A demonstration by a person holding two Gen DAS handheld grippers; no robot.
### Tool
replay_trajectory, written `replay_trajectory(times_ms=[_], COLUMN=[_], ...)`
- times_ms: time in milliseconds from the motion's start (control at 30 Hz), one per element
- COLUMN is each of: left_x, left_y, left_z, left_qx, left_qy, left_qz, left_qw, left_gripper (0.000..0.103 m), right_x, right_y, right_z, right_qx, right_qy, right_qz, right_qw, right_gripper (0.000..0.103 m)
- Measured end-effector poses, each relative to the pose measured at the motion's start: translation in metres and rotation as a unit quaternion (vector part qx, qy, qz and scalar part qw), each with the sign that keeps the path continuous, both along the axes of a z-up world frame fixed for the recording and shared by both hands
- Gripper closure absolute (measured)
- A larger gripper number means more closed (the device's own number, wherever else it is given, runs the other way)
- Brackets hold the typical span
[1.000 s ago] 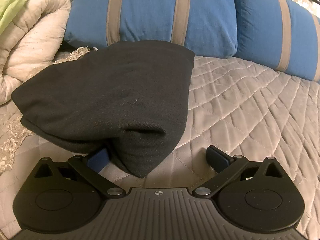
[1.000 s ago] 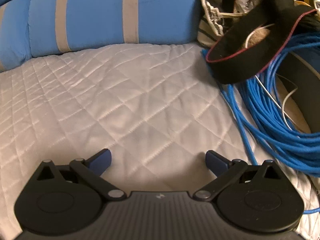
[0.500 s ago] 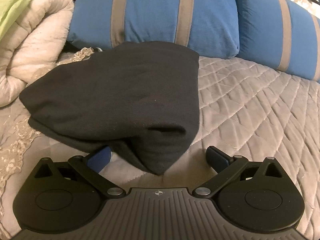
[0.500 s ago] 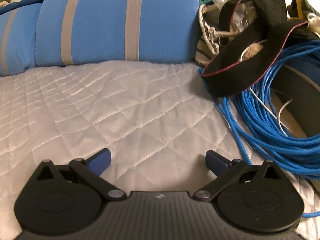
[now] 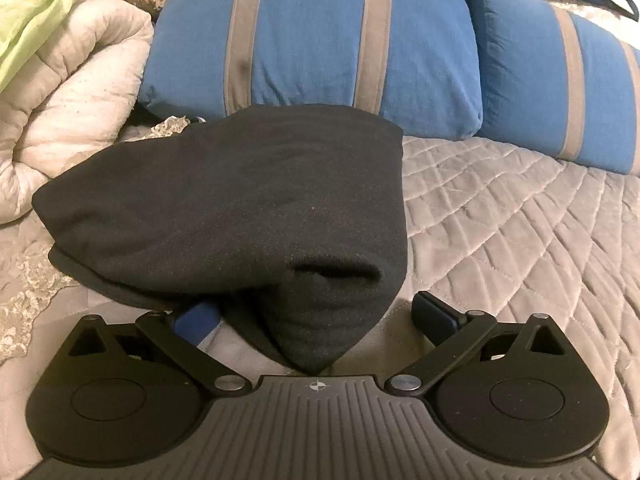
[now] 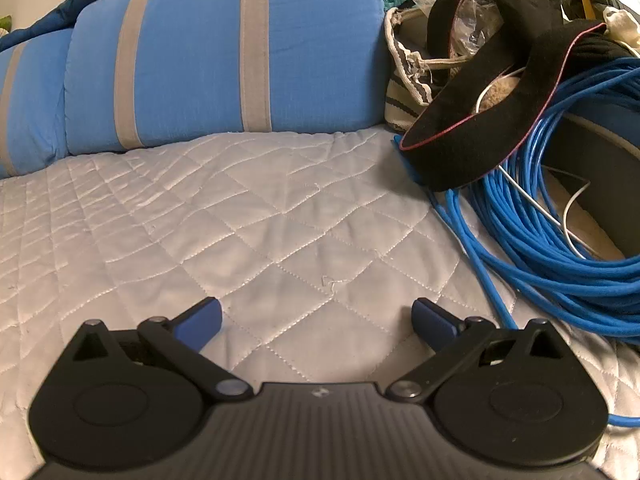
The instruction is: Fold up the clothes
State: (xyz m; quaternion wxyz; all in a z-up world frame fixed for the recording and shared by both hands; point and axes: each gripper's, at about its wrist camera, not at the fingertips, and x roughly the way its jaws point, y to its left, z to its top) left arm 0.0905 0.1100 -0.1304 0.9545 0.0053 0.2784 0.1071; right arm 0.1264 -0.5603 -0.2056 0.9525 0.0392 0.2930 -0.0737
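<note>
A folded black garment (image 5: 224, 208) lies on the quilted grey bedspread (image 5: 520, 232) in the left wrist view, its near corner hanging down between my fingers. My left gripper (image 5: 316, 318) is open; the cloth corner fills the gap and covers part of the left blue pad, with no pad pressing on it. In the right wrist view my right gripper (image 6: 316, 320) stands open low over bare quilt (image 6: 240, 220), nothing between its pads. The garment is not seen in that view.
Blue pillows with grey stripes (image 5: 320, 40) line the back of the bed. A rolled beige comforter (image 5: 60, 120) sits at left. At right lie a coil of blue cable (image 6: 560, 240), a black strap (image 6: 480, 132) and a striped bag (image 6: 404, 80).
The black garment has come closer and shifted right in the left wrist view, its corner now between the fingers. The right gripper's view has swung, bringing the pillow and cable nearer.
</note>
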Motion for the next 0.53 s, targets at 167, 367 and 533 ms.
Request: replay_trajectory(times_ms=[167,367,533], left_x=[-0.0009,-0.0016,-0.0020], left_y=[0.0025,0.0031,0.0040], left_z=[0.0002,-0.0013,-0.0019], left_qx=[-0.006,-0.011,-0.014], left_qy=[-0.005,-0.010,-0.011], left_qz=[-0.001,-0.002,-0.003], left_qw=[1.0000,0.9999,0.9998], left_gripper=[0.000,0.000,0.000], right_x=[0.0000,0.0001,-0.0001], right_y=[0.0002,0.0003,0.0004], right_z=[0.0000,0.0003,0.0001], right_qx=[0.000,0.000,0.000], right_qy=[0.000,0.000,0.000], right_qz=[0.000,0.000,0.000], right_qw=[1.000,1.000,1.000], right_gripper=[0.001,0.001,0.001])
